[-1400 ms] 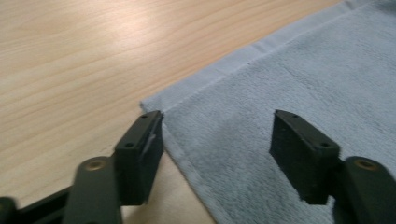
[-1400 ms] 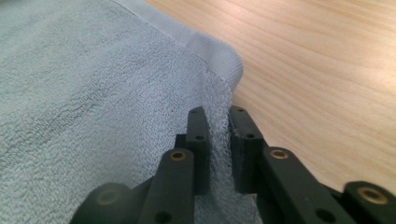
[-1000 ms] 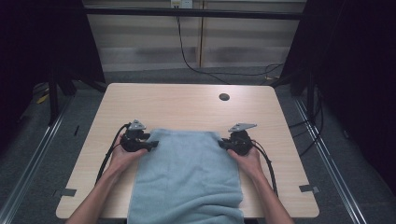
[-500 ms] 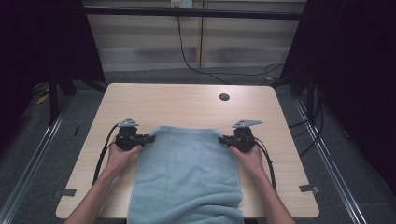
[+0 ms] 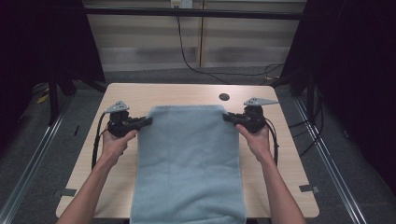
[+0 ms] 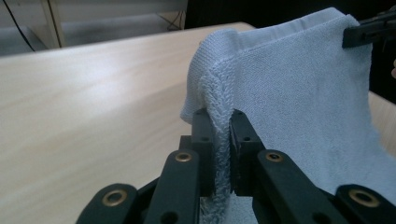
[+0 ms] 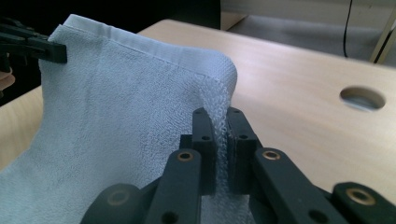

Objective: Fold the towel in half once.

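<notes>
A light blue towel (image 5: 187, 158) hangs stretched between both grippers over the wooden table (image 5: 177, 93), its near end draping off the front edge. My left gripper (image 5: 148, 121) has just been closing and is now shut on the towel's far left corner; in the left gripper view the jaws (image 6: 222, 121) pinch the terry hem (image 6: 299, 93). My right gripper (image 5: 226, 116) is shut on the far right corner, and the right gripper view shows its jaws (image 7: 219, 119) clamped on the towel (image 7: 116, 107). Each gripper view shows the other gripper at the opposite corner.
A round cable hole (image 5: 224, 97) lies in the table just beyond the towel's far edge. Bare tabletop flanks the towel on both sides. Dark curtains and metal rails border the table, and cables run down the back wall.
Both hands have risen and spread apart, lifting the towel's far edge off the table and pulling it taut. The left jaws have come together on the corner.
</notes>
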